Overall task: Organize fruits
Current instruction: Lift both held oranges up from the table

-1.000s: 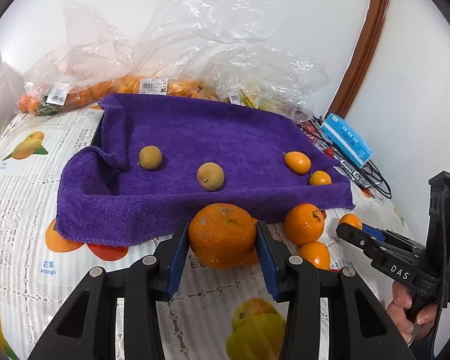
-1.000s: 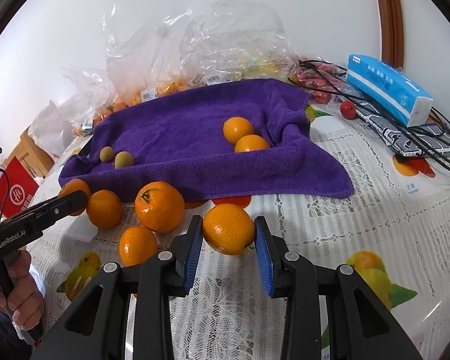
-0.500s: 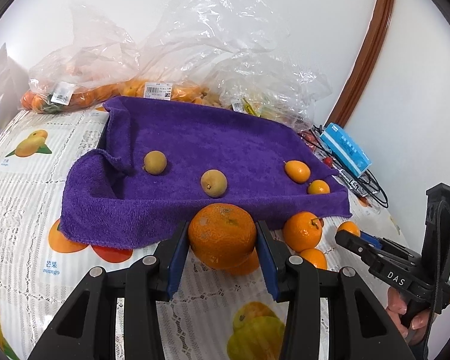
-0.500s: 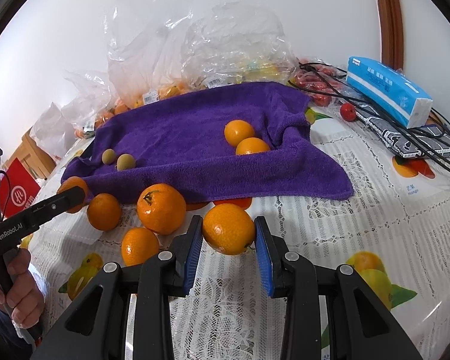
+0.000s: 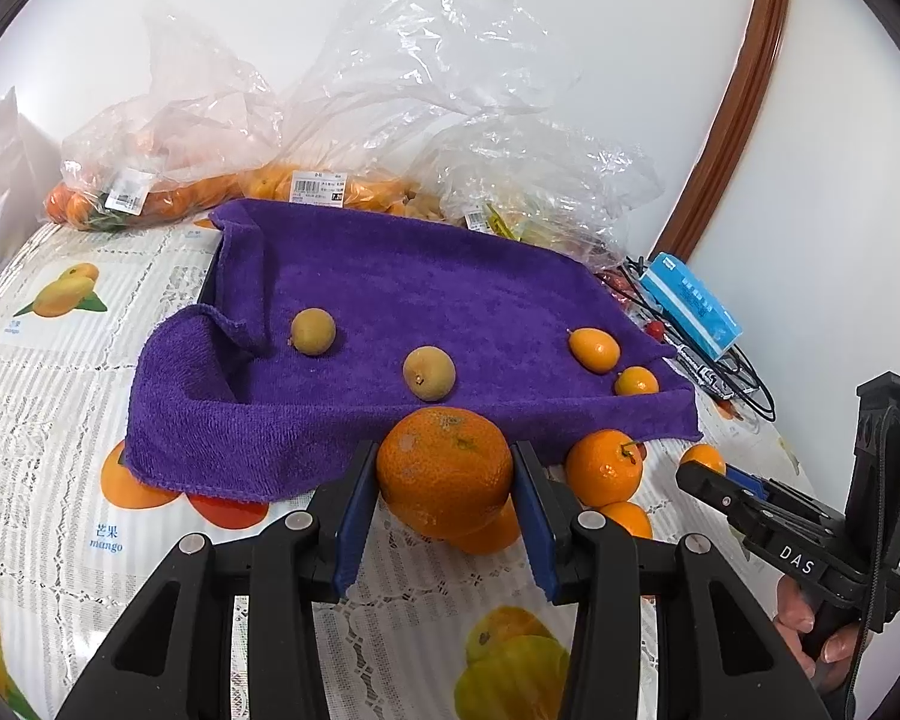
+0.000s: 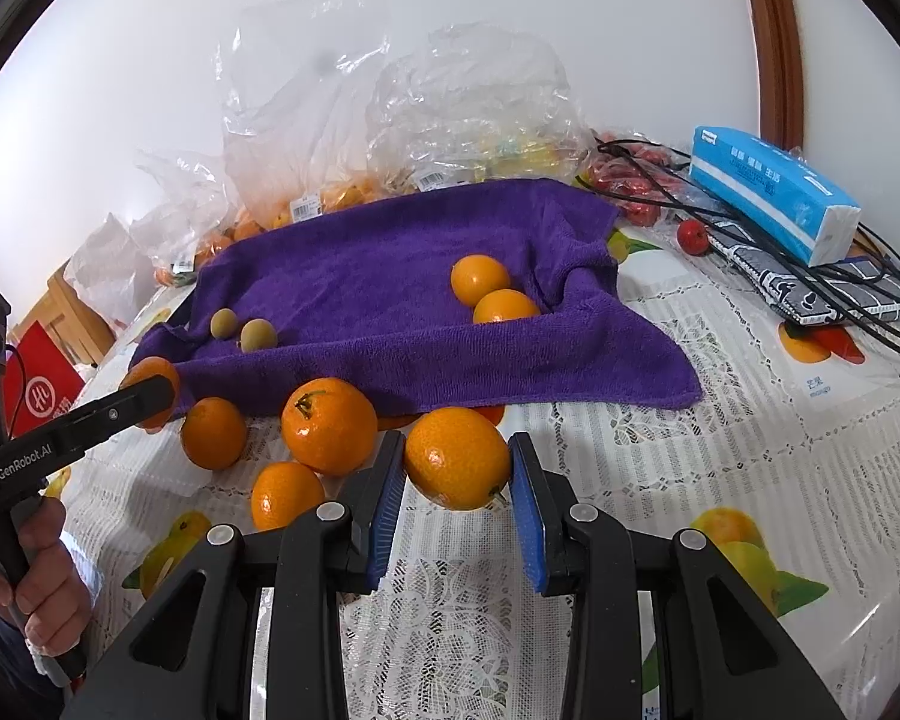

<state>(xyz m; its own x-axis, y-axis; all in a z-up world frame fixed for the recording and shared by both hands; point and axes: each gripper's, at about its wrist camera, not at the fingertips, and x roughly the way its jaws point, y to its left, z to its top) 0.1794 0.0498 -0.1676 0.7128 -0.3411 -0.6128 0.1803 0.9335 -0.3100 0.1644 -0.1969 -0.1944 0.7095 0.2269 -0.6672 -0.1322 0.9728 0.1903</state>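
My left gripper (image 5: 444,480) is shut on a large rough orange (image 5: 444,471) and holds it above the table, in front of the purple towel (image 5: 426,294). My right gripper (image 6: 457,468) is shut on a smaller smooth orange (image 6: 457,459), lifted near the towel's front edge (image 6: 450,372). On the towel lie two brownish longans (image 5: 429,373) (image 5: 313,331) and two small oranges (image 5: 594,349) (image 5: 636,381). Several loose oranges (image 6: 329,426) lie on the tablecloth in front of the towel.
Clear plastic bags of fruit (image 5: 306,138) stand behind the towel against the wall. A blue tissue pack (image 6: 771,192), black cables (image 6: 858,294) and small red fruits (image 6: 693,235) lie to the right. A lace tablecloth (image 6: 720,420) covers the table.
Both grippers have risen a little with their oranges held. The left view has pulled back and up, so the towel sits farther off.
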